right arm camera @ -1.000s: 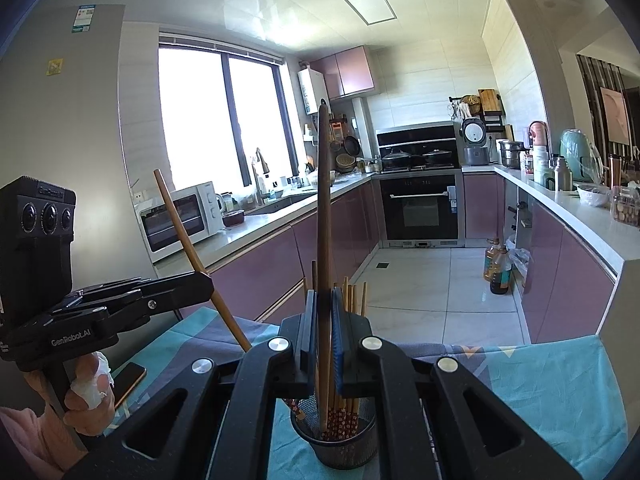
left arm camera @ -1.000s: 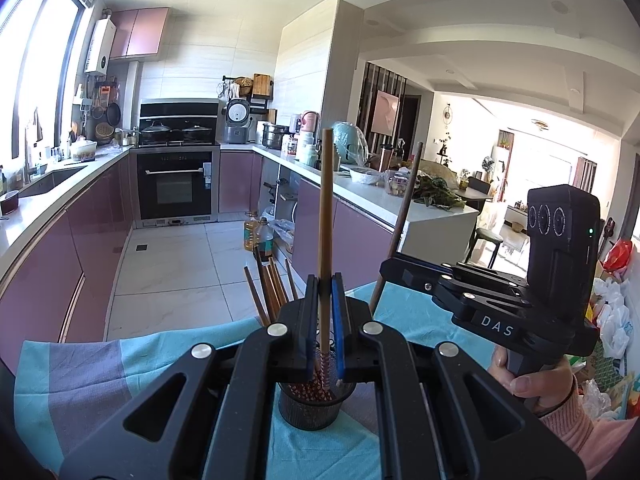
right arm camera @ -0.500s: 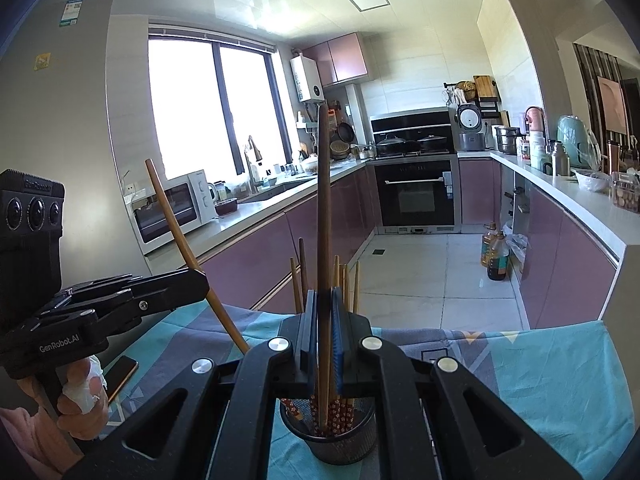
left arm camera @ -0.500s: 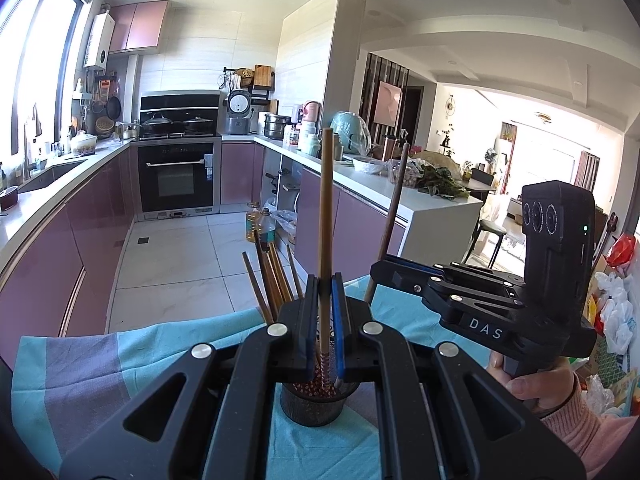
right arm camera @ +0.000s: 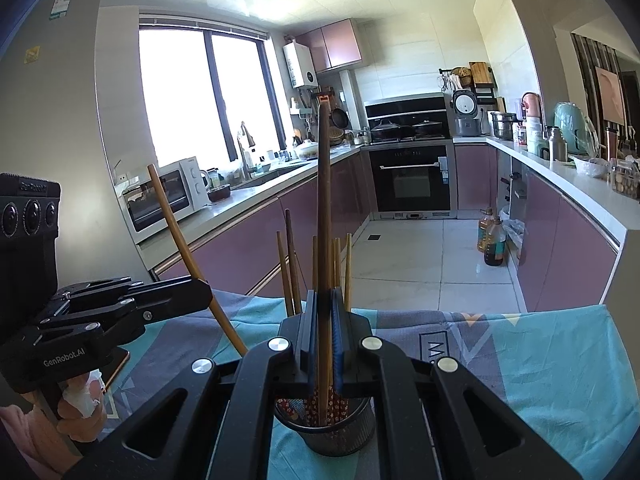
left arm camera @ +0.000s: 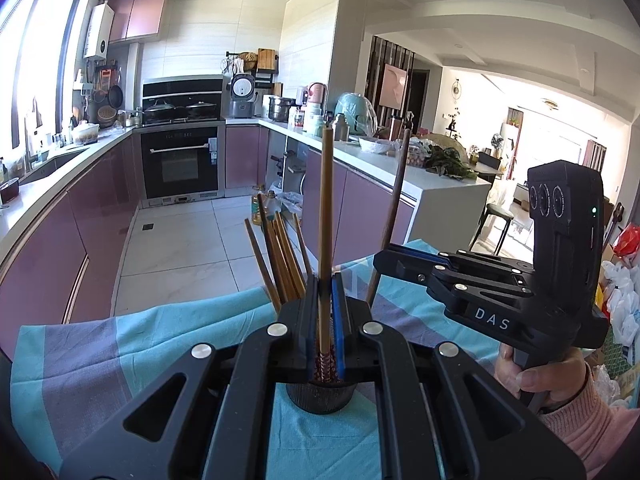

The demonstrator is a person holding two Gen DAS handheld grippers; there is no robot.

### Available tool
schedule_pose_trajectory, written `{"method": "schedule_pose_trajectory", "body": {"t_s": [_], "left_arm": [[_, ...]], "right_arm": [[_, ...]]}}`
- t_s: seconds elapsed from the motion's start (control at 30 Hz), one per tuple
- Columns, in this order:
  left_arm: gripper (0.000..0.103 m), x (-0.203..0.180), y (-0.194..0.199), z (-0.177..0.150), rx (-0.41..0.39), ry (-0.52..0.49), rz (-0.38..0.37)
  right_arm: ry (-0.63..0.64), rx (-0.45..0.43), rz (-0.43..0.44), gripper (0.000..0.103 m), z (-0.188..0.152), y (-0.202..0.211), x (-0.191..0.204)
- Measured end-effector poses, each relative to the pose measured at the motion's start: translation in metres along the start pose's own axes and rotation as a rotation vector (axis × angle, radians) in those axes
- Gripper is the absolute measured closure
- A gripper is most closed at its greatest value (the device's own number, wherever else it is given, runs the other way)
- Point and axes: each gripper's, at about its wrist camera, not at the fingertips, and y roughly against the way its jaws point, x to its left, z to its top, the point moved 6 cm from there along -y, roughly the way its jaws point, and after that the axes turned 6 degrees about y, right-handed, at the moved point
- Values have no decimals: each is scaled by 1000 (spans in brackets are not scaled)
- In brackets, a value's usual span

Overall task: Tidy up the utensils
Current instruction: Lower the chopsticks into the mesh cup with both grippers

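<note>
A black mesh holder [left arm camera: 320, 394] stands on the teal and purple cloth [left arm camera: 120, 344], with several wooden chopsticks [left arm camera: 280, 256] leaning in it. My left gripper [left arm camera: 325, 280] is shut on a light brown chopstick [left arm camera: 325, 208], held upright just over the holder. My right gripper [right arm camera: 324, 296] is shut on a darker chopstick [right arm camera: 324, 200] whose lower end reaches down into the holder [right arm camera: 324, 432]. Each gripper also shows in the other's view: the right gripper [left arm camera: 384, 258] from the right, the left gripper [right arm camera: 204, 296] from the left. A hand holds each.
A phone [right arm camera: 118, 364] lies on the cloth under the left gripper. Beyond the table's far edge are the tiled kitchen floor, purple cabinets, an oven [left arm camera: 180, 164] and two bottles [right arm camera: 492, 240] on the floor. Bags lie at the far right [left arm camera: 620, 300].
The right gripper has sunk slightly with its dark chopstick toward the holder. The left gripper has barely moved. Both stay shut on their chopsticks.
</note>
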Motion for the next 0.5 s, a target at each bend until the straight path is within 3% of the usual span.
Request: {"method": "schedule_pose_trajectory", "body": {"t_s": [0.5], "left_arm": [[96, 10, -12, -9, 81, 2, -5]], "right_arm": [[1, 68, 10, 97, -18, -17, 3]]}}
